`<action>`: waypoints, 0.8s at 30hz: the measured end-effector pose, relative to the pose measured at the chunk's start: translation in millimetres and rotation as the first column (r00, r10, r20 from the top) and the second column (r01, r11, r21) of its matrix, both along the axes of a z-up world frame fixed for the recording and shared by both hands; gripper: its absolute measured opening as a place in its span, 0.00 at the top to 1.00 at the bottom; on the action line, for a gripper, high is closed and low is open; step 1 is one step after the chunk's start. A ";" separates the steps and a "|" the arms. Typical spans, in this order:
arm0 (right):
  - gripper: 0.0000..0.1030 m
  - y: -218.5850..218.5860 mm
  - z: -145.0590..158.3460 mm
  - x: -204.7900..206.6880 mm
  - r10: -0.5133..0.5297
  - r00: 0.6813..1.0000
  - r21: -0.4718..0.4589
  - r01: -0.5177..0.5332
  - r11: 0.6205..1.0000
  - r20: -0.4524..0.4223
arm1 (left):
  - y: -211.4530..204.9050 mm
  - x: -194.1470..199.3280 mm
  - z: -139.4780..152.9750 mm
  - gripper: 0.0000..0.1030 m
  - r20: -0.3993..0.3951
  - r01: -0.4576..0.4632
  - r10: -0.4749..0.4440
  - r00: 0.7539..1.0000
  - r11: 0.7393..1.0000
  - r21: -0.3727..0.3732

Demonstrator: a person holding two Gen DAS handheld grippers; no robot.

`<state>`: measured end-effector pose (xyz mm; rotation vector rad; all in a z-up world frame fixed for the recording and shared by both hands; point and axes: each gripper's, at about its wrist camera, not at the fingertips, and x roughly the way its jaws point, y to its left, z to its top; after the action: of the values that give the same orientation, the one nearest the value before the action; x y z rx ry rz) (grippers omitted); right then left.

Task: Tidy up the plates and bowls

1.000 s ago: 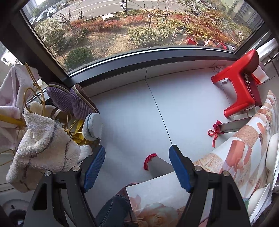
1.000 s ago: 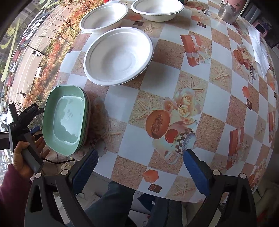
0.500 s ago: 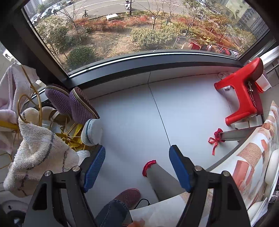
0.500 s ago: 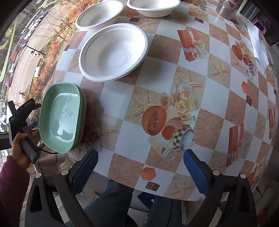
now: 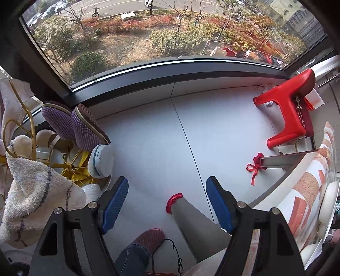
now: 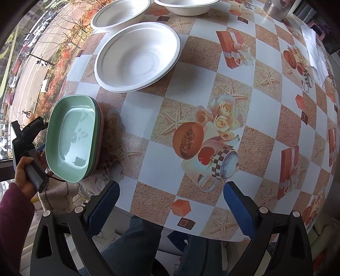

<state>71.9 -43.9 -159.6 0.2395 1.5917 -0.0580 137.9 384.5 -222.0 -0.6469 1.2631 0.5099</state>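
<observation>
Hovering off the table's left edge, left gripper (image 5: 167, 203) has dropped lower over the floor, jaws wide, empty. Right gripper (image 6: 170, 203) unmoved, wide, empty. Green plates (image 6: 73, 138) stacked at that edge; white bowls (image 6: 138, 57) behind remain unstacked. Judgement: stacking pending.

A round table (image 6: 214, 70) under a checkered tablecloth printed with starfish, gift boxes and fruit carries the dishes. Ahead of the right gripper (image 6: 170, 210) and to its left sits a stack of mint-green oblong plates (image 6: 73, 139) at the table's edge. Beyond it rests a white bowl (image 6: 138, 57), two more white bowls (image 6: 121, 13) farther off. Far right lies a white napkin (image 6: 315, 53).
</observation>
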 end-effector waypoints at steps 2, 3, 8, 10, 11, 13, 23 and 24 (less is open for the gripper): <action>0.04 0.9 -2.1 -0.6 -0.002 1.000 0.005 0.002 1.000 -0.003 | -3.5 3.4 0.4 0.24 0.022 0.024 -0.024 0.999 1.000 -0.017; 0.04 2.1 -2.2 -0.4 0.001 1.000 0.007 -0.001 1.000 -0.003 | -6.1 4.9 -0.7 0.24 0.025 0.044 -0.043 0.999 0.999 -0.026; 0.04 5.8 -1.3 0.2 0.008 1.000 0.015 -0.008 1.000 0.005 | -12.4 9.2 -2.6 0.24 0.029 0.083 -0.082 0.996 0.996 -0.040; 0.04 5.1 -2.1 -0.3 0.003 1.000 0.016 -0.003 1.000 0.004 | -12.6 9.4 -3.3 0.24 0.035 0.071 -0.070 0.997 0.997 -0.043; 0.04 4.3 -3.2 -0.7 -0.001 1.000 0.017 0.001 1.000 0.002 | -11.4 10.0 -3.7 0.24 0.039 0.069 -0.067 0.997 0.996 -0.049; 0.04 3.7 -4.8 -1.8 -0.006 1.000 0.018 0.006 1.000 -0.004 | -12.0 13.1 -3.2 0.24 0.043 0.078 -0.076 0.996 0.996 -0.042; 0.04 7.7 -7.4 -8.5 -0.001 1.000 0.020 0.001 1.000 -0.008 | -14.1 15.8 -2.4 0.24 0.023 0.103 -0.103 0.994 0.995 -0.011; 0.04 7.0 -6.9 -8.6 -0.003 1.000 0.019 0.003 1.000 -0.006 | -14.3 16.5 0.5 0.24 0.019 0.109 -0.109 0.994 0.994 0.010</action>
<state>63.2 -36.9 -166.6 0.2565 1.5989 -0.0466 154.4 370.1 -221.5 -0.5712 1.2698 0.4178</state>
